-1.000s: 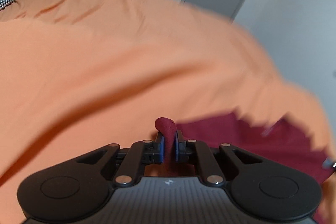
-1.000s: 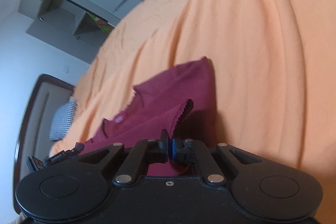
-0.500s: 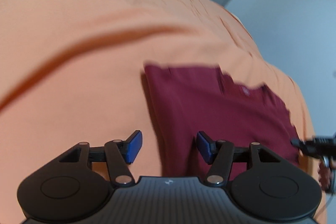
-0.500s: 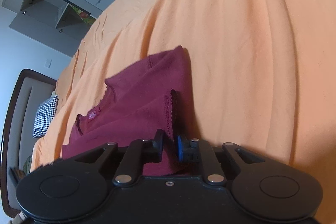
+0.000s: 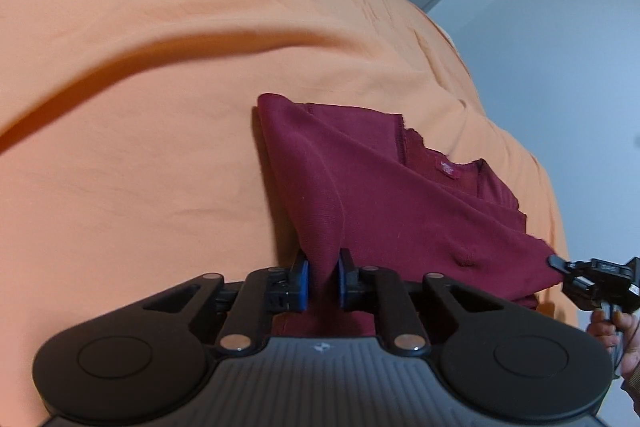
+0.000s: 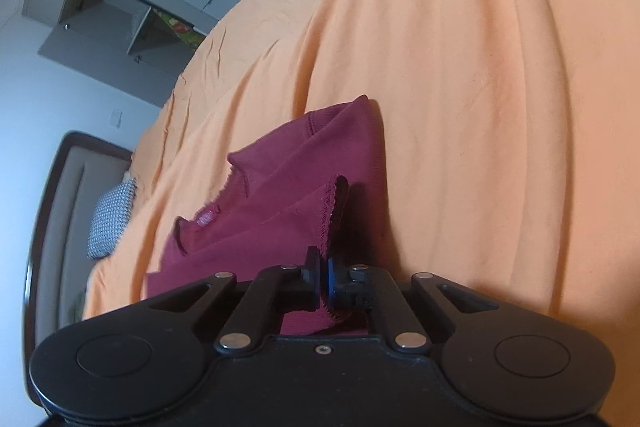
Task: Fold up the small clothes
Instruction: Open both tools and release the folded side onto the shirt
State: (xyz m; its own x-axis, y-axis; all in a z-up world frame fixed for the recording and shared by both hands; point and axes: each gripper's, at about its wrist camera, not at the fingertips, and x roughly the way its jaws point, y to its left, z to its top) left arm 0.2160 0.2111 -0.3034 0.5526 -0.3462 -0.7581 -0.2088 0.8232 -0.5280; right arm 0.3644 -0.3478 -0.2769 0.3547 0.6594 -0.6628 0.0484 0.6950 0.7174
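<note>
Right wrist view: checked pillow [image 6: 112, 219] beyond maroon garment [image 6: 280, 187] on orange bedspread [image 6: 480, 67].

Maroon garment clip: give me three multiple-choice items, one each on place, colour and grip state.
1. The maroon garment lies on: A a wooden table; B an orange bedsheet; C the floor.
2. The pads on the left tool are: A blue; B green; C red.
3. The right tool is: A wide open, empty; B shut on the garment's edge; C lying on the bed.

B: orange cloth surrounds the garment.
A: blue pads flank the pinched fabric as the left jaws close.
B: the scalloped hem sits clamped between its jaws.
</note>
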